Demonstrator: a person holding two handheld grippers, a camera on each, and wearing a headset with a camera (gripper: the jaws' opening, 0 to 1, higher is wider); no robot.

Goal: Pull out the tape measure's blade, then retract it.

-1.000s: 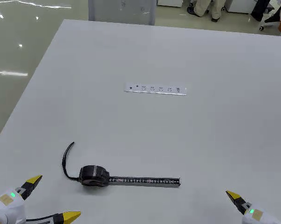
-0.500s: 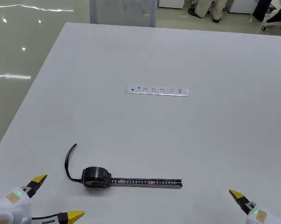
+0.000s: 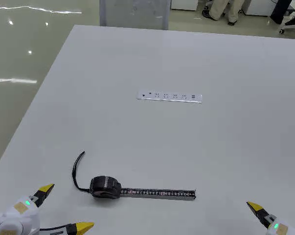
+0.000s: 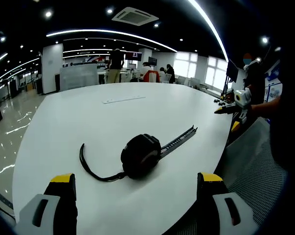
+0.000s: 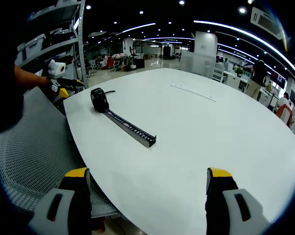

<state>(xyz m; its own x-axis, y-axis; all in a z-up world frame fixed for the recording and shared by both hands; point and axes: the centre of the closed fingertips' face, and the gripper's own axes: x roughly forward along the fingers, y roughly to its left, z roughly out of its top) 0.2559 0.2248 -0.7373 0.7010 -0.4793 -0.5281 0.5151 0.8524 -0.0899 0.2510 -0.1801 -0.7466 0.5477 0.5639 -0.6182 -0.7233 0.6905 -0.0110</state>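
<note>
Nothing on the bench has shifted over the last second: the head view alone has drifted a little, and the tape measure lies as before with the same stretch of blade out, both hand-held grippers still hanging at the near edge. Closest to the person, the left hand-held gripper (image 3: 65, 207), white with yellow-tipped jaws, has its jaws spread wide with nothing between them. It hovers by the near left part of the white bench (image 3: 137, 137). The right hand-held gripper (image 5: 147, 172), of the same make, is also wide open and empty off the near right edge, well apart from the blade's end. A grey mesh surface (image 5: 30, 161) lies below the bench edge in the right gripper view. Just ahead of the left hand-held gripper, not touching it, the black round-cased tape measure (image 3: 105, 187) lies on the bench. Its thin black wrist strap (image 3: 78, 171) curls away to the left and up. The dark, numbered blade (image 3: 159, 193) runs flat along the bench to the right, ending in a small hook. Further out, near the middle of the bench, lies a long white power strip (image 3: 169, 96), well apart from the tape measure. Beyond the far edge stands a grey panel (image 3: 133, 12), with glossy floor (image 3: 20, 58) to the left and people's legs (image 3: 220, 7) at the back.
</note>
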